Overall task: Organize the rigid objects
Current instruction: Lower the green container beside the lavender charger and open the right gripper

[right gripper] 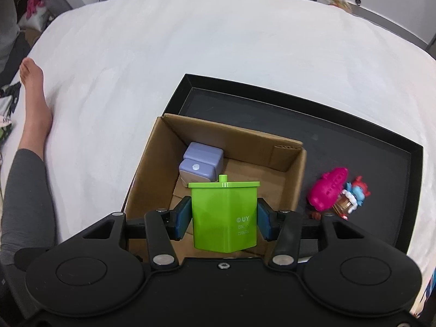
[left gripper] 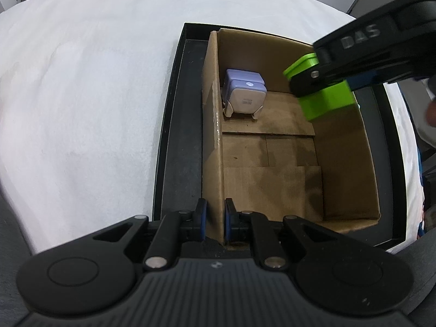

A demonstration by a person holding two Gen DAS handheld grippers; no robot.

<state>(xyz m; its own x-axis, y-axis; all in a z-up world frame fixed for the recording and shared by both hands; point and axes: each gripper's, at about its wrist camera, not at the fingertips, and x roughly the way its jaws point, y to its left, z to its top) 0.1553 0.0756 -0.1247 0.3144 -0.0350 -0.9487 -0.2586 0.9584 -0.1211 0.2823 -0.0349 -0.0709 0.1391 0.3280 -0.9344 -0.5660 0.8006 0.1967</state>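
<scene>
Right gripper (right gripper: 223,219) squeezing a green box (right gripper: 224,215) from both sides, blue pads (right gripper: 183,216) pressed flat on its walls, the box up in the air over the open cardboard box (right gripper: 152,163) and touching nothing else. Small knob on the green lid, tiny letters on one green wall. Seen from the left wrist too: same green box (left gripper: 328,100) stuck in the black fingers of the right gripper (left gripper: 318,81), high by the far right corner of the cardboard box (left gripper: 212,125). Left gripper (left gripper: 215,219) pinched shut on the near left wall of that cardboard box, one blue pad (left gripper: 203,218) outside the wall and one inside. Down on the cardboard floor, in the far left corner, a purple and white gadget (left gripper: 245,94), right up against the left wall, standing on two little white feet. Same purple gadget (right gripper: 200,163) in the right wrist view, just behind the green lid. Cardboard box sitting inside a flat black tray (right gripper: 354,141), pushed to the tray's left part. On the tray floor, to the right of the cardboard box, a pink toy (right gripper: 328,190) lying touching a small blue and red toy (right gripper: 354,193). Tray resting on a white sheet (right gripper: 190,41). Bare foot (right gripper: 34,81) and a grey sleeve at the left edge of the sheet
</scene>
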